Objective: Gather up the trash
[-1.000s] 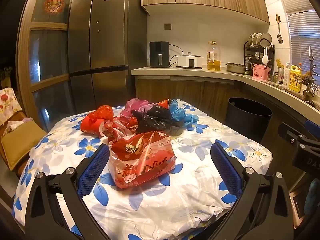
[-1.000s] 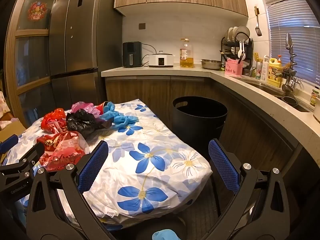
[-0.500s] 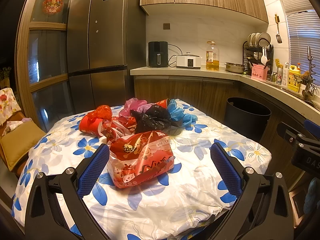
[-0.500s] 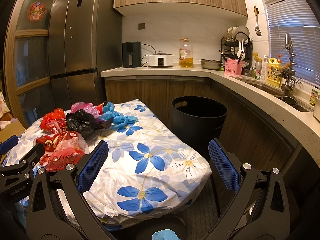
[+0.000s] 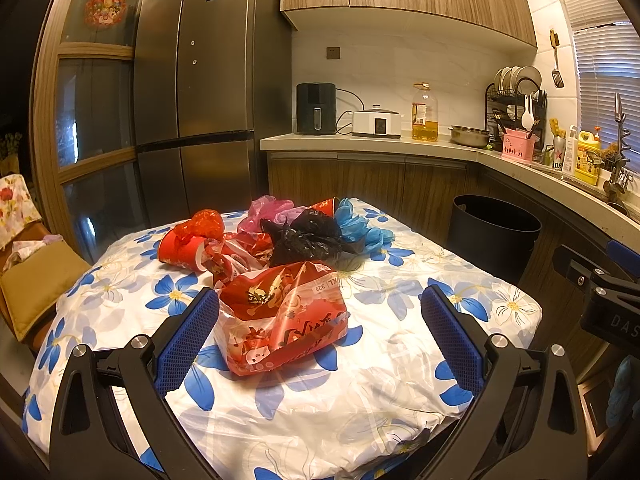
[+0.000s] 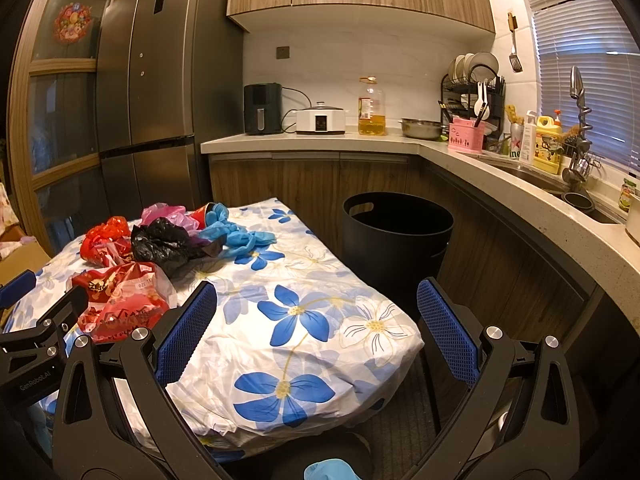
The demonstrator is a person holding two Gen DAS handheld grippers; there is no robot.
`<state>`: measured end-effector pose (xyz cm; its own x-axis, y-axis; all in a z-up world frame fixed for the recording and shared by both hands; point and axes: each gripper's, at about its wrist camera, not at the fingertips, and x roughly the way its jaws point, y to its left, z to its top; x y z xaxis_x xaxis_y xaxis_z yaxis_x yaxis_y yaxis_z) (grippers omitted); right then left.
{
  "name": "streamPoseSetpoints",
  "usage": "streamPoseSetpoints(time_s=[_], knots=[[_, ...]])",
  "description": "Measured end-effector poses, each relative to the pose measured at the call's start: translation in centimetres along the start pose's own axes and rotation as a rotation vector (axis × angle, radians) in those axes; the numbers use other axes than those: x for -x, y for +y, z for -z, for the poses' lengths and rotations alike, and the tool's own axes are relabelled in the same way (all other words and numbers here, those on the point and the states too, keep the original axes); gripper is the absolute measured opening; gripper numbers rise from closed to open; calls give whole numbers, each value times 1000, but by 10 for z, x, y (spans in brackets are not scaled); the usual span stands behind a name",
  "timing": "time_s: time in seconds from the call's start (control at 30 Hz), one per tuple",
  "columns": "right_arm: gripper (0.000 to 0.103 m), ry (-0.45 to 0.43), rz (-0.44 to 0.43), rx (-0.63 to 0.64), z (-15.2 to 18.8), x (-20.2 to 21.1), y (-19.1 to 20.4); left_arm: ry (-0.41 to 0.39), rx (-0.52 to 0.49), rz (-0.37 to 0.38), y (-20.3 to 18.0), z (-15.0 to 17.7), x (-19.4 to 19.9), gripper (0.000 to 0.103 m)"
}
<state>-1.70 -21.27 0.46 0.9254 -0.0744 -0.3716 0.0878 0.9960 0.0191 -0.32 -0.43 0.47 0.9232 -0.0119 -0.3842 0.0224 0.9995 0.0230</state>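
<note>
Both tools released: left tool (image 5: 320, 332) straddles one red wrapper bag (image 5: 280, 316) on the desk (image 5: 400, 360); right tool (image 6: 316, 332) holds nothing. One black bin (image 6: 396, 236) stands beside the desk. Behind the bag lie one black bag (image 5: 308, 236), blue gloves (image 5: 360, 228) and red scraps (image 5: 196, 236).

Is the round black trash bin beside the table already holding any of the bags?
No, the round black trash bin looks dark and empty inside, while the crumpled plastic bags lie on the flowered tablecloth.

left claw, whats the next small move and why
Probably ease the left claw forward and down to straddle the red snack bag. Its jaws are open, the bag is the nearest trash, lying apart from the pile, and the black bin stands beside the table.
</note>
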Motion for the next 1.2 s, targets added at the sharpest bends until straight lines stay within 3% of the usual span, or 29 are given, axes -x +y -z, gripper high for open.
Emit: streamPoseSetpoints(time_s=[1.2], knots=[[99, 0, 0, 0, 2, 0, 0, -1, 4, 3, -1, 0, 1, 97]])
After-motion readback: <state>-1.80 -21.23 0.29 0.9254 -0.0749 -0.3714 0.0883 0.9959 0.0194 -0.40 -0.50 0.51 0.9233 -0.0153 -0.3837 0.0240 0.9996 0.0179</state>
